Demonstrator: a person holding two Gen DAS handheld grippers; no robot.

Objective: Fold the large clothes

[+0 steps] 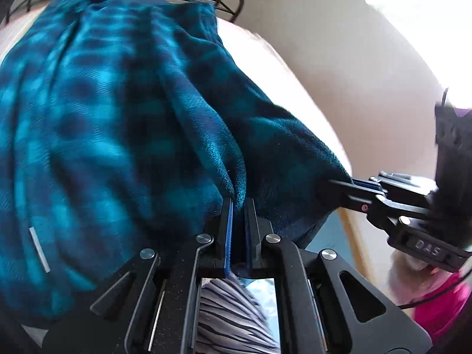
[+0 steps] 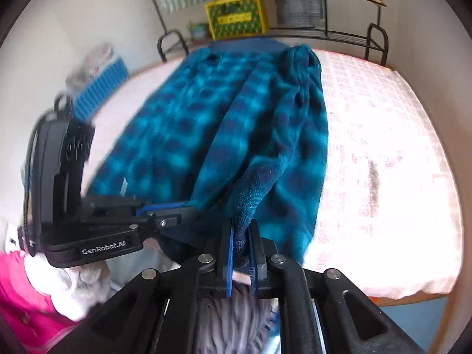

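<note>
A large teal and navy plaid fleece garment (image 1: 103, 103) lies lengthwise on a table with a pale pink cloth (image 2: 383, 135); it also shows in the right wrist view (image 2: 206, 124). My left gripper (image 1: 238, 203) is shut on a fold of its near hem. My right gripper (image 2: 242, 230) is shut on another fold of the same hem, lifted off the table's near edge. The right gripper shows in the left wrist view (image 1: 339, 187) at the right, clamped on the hem. The left gripper shows in the right wrist view (image 2: 165, 211) at the left, also clamped on fleece.
A black wire rack (image 2: 348, 34) stands behind the table with a yellow box (image 2: 236, 17) on it. A blue and white object (image 2: 100, 88) lies at the table's left. Pink and white fabric (image 2: 35, 295) and striped grey cloth (image 2: 236, 324) are below the grippers.
</note>
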